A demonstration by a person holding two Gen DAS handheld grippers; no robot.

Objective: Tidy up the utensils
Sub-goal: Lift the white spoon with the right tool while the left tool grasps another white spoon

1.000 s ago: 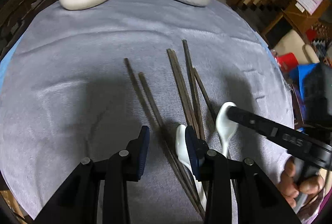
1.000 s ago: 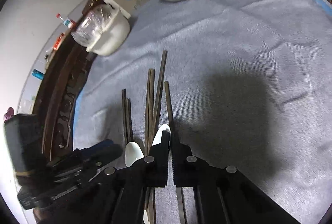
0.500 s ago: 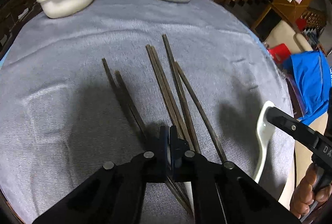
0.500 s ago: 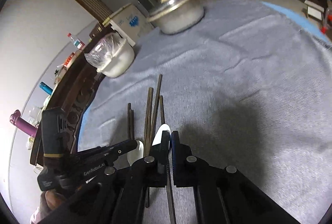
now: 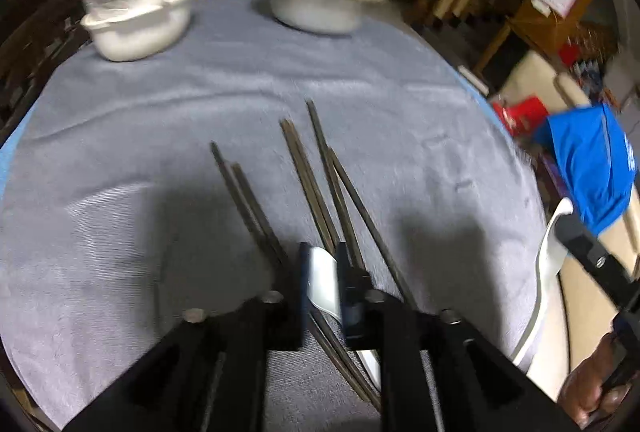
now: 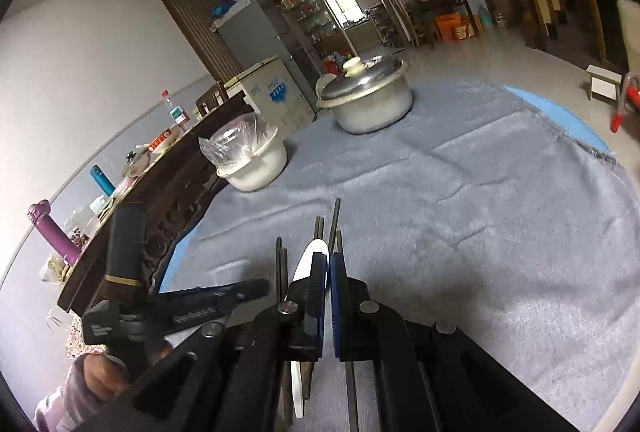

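- A round table covered with a grey cloth [image 5: 400,104] fills both views.
- The left gripper [image 5: 322,280] sits low over the near edge of the cloth, its two fingers drawn in against a white spoon [image 5: 324,284], which is pinched between them.
- The handle of that spoon runs back under the gripper body, toward the camera.
- The right gripper [image 6: 327,284] has its fingers nearly together, with only a thin gap showing; a second white spoon [image 6: 310,260] is pressed against the inner side of its left finger. Whether both fingers touch this spoon cannot be told.
- In the left camera view, the second spoon [image 5: 544,272] and the right gripper [image 5: 592,264] appear off the table's right edge, raised above the cloth.
- Dark chopsticks [image 5: 320,188] lie loose on the cloth just ahead of the left gripper, fanned out and partly crossing one another.
- At the far side of the table stand a lidded metal pot [image 5: 324,0] and, to its left, a white bowl [image 5: 136,24] covered in clear plastic wrap.
- The left camera view is slightly blurred.
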